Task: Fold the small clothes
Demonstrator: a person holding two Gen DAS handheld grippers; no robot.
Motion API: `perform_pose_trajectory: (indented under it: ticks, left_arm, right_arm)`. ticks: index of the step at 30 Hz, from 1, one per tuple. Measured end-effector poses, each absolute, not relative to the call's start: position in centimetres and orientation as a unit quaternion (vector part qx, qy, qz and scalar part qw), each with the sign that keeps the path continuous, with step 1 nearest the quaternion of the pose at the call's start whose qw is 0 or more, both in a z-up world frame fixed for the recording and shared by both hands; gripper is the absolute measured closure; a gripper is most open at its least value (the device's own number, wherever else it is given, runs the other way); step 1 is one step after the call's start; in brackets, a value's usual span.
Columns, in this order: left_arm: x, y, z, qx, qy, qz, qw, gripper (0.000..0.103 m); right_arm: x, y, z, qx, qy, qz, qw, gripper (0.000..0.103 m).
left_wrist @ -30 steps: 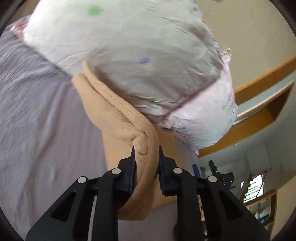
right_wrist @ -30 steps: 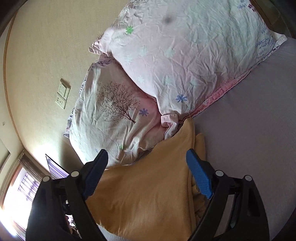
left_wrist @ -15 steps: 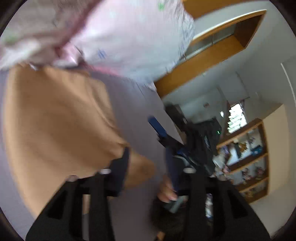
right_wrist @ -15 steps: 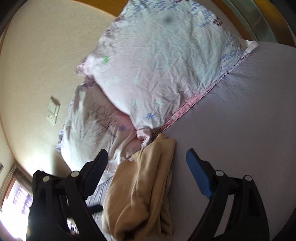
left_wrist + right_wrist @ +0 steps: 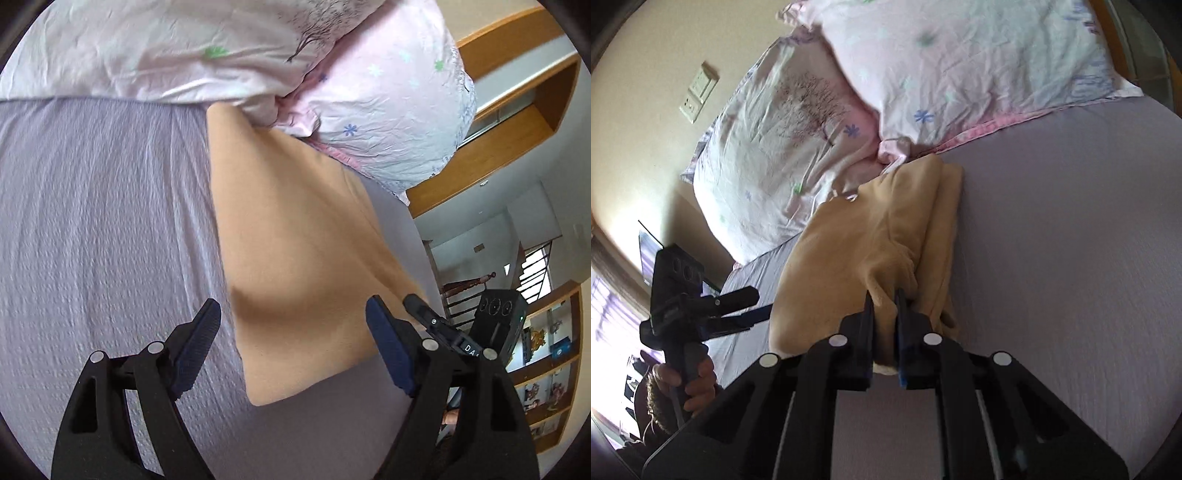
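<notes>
A tan fleece garment [image 5: 295, 236] lies folded into a long strip on the lilac bed sheet [image 5: 103, 229], its far end against the pillows. My left gripper [image 5: 291, 325] is open and empty, its jaws straddling the near end of the garment from above. My right gripper [image 5: 884, 299] is shut on a bunched fold of the same tan garment [image 5: 871, 229] at its near edge. The left gripper also shows in the right wrist view [image 5: 738, 306], at the garment's left side, held by a hand.
Two pink floral pillows [image 5: 923, 74] lie at the head of the bed against a cream wall with a switch plate [image 5: 698, 92]. A wooden headboard frame [image 5: 517, 122] and shelves [image 5: 546, 369] stand beyond the bed's right side.
My left gripper let go of the garment and opened, now hovering over its near end. My right gripper, open before, has closed on a fold of the garment.
</notes>
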State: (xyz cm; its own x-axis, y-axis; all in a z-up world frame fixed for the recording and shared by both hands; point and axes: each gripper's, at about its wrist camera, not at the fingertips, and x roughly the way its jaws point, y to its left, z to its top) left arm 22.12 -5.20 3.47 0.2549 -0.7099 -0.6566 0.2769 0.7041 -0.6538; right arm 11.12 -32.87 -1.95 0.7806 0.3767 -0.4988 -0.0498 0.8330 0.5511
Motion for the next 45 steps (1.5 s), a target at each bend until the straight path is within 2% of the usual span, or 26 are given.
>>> perform_pose_trajectory:
  ticks: [2,4,5,6,7,8,10,13,14,15,16,17,18,20,22,28,31,33,35,37,40,41,42,43,45]
  left_arm:
    - [22.2,-4.9,3.0,-0.211,0.522,-0.325,0.760,0.022]
    - [22.6,-5.2,2.6,-0.212,0.525,-0.325,0.757,0.022]
    - [22.9,-5.4,2.5,-0.214,0.526,-0.327,0.755,0.022]
    - [23.1,-5.6,2.5,-0.215,0.527,-0.328,0.754,0.022]
    - [23.7,-5.8,2.4,-0.215,0.527,-0.326,0.754,0.022]
    - [24.0,-6.1,2.4,-0.215,0.527,-0.324,0.756,0.022]
    - [25.2,-6.4,2.1,-0.220,0.526,-0.319,0.757,0.022]
    - [26.9,-6.5,1.4,-0.236,0.532,-0.305,0.754,0.022]
    - [27.4,-6.5,1.1,-0.246,0.531,-0.305,0.751,0.023]
    - [27.7,-6.5,1.1,-0.254,0.527,-0.304,0.751,0.023]
    - [28.1,-6.5,1.0,-0.259,0.528,-0.304,0.750,0.029]
    - [28.3,-6.6,1.0,-0.263,0.528,-0.309,0.746,0.044]
    - [28.4,-6.7,0.9,-0.267,0.529,-0.309,0.744,0.049]
    - [28.2,-6.4,1.2,-0.259,0.528,-0.307,0.748,0.066]
    - [27.3,-5.4,2.3,-0.246,0.516,-0.326,0.753,0.070]
    - [23.9,1.5,5.8,-0.207,0.470,-0.303,0.803,0.067]
    - [23.3,4.0,5.1,-0.186,0.487,-0.255,0.814,0.067]
    - [21.9,5.6,5.6,-0.183,0.471,-0.243,0.828,0.067]
    - [19.6,6.2,6.9,-0.167,0.435,-0.249,0.849,0.064]
    - [17.8,6.0,7.7,-0.160,0.415,-0.268,0.854,0.062]
    - [15.4,3.6,8.6,-0.138,0.395,-0.309,0.854,0.051]
    - [15.0,2.4,8.6,-0.127,0.395,-0.320,0.852,0.048]
    - [14.7,1.5,8.5,-0.115,0.398,-0.326,0.850,0.048]
    - [14.6,0.7,8.3,-0.105,0.402,-0.325,0.850,0.048]
    - [14.7,-0.6,7.3,-0.080,0.416,-0.310,0.851,0.048]
  right_arm:
    - [10.8,-33.9,-2.6,0.271,0.327,0.099,0.900,0.094]
    - [10.9,-34.4,-3.0,0.287,0.341,0.114,0.888,0.089]
    - [11.0,-34.9,-2.8,0.307,0.340,0.128,0.880,0.080]
    - [11.1,-35.5,-2.4,0.326,0.334,0.139,0.873,0.051]
    - [11.5,-36.2,-1.8,0.345,0.325,0.144,0.869,0.032]
    - [12.0,-36.8,-1.2,0.355,0.314,0.145,0.869,0.007]
    - [14.5,-37.6,-0.8,0.356,0.323,0.144,0.865,0.006]
    - [18.5,-37.8,-1.8,0.365,0.371,0.150,0.840,0.011]
    - [19.8,-37.7,-2.3,0.363,0.387,0.148,0.834,0.016]
    - [20.7,-37.5,-2.8,0.363,0.398,0.147,0.829,0.026]
    - [21.5,-37.3,-3.4,0.367,0.408,0.153,0.822,0.033]
    - [21.9,-37.2,-3.6,0.369,0.403,0.158,0.822,0.058]
    - [22.4,-37.0,-3.9,0.375,0.407,0.173,0.815,0.067]
    - [22.3,-36.2,-3.4,0.366,0.396,0.171,0.825,0.070]
    - [21.7,-35.2,-2.4,0.356,0.381,0.185,0.833,0.072]
    - [22.1,-28.8,-0.9,0.314,0.384,0.255,0.830,0.072]
    - [23.2,-25.8,-1.4,0.265,0.420,0.233,0.836,0.061]
    - [22.7,-26.5,-0.6,0.273,0.397,0.214,0.850,0.050]
    - [22.1,-28.0,1.1,0.284,0.345,0.189,0.875,0.049]
    - [22.5,-28.4,1.9,0.297,0.334,0.190,0.874,0.050]
    - [24.6,-27.0,1.7,0.275,0.361,0.185,0.872,0.054]
    - [25.2,-26.4,1.5,0.267,0.372,0.185,0.869,0.058]
    - [25.9,-26.0,1.1,0.259,0.385,0.187,0.866,0.089]
    - [26.4,-25.4,0.7,0.251,0.394,0.189,0.864,0.097]
    - [26.6,-25.4,0.8,0.234,0.376,0.157,0.883,0.099]
